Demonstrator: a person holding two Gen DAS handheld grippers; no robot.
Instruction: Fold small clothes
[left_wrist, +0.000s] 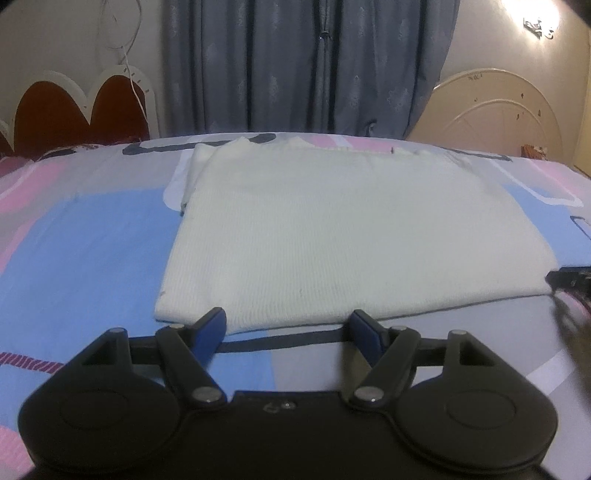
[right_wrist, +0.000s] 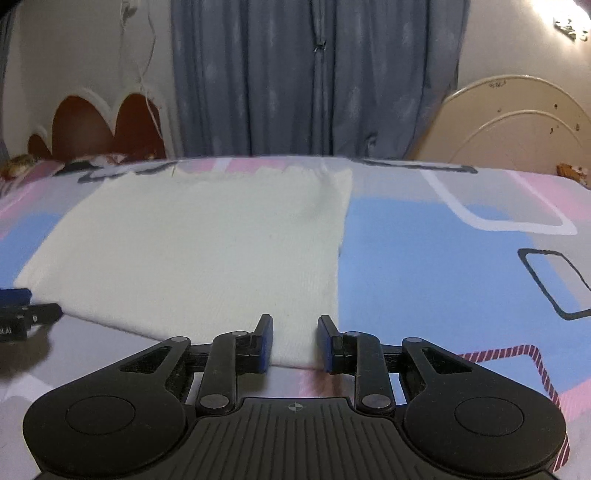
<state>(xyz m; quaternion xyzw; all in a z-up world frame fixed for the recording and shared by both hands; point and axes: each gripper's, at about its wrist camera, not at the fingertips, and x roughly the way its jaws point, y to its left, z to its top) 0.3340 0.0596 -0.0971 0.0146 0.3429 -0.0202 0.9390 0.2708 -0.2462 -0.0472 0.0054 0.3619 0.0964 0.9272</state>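
Bed sheet (left_wrist: 92, 236), patterned in blue, pink and grey, is spread flat over the whole work surface; grey curtain (left_wrist: 310, 66) and a cream headboard (left_wrist: 491, 110) are seen behind it.

White knit garment (left_wrist: 332, 236) is laid flat mid-bed, already doubled over: a second layer is visible at its far left edge in the left wrist view. Near hem runs straight and is just ahead of both tools.

Left gripper (left_wrist: 288, 325) is held wide, nothing between its blue pads; the near left corner of the garment sits just beyond its left finger. Right gripper (right_wrist: 295, 341) is set narrow but not closed, its pads straddling the near right corner of the hem; contact with the cloth cannot be confirmed, so no grip is claimed.

Step judged to be in hand: both near corners to be pinched for the next fold, away from the person.

To do it well:
- All layers at each corner should be caught, not just the top one.
- Both corners should be gripped at matching depth from the hem, so the fold line stays square.
- Sheet should be kept out of the pinch; pads lowered onto the knit only.
- Lift should be kept low and even, knit stretches and sags easily.
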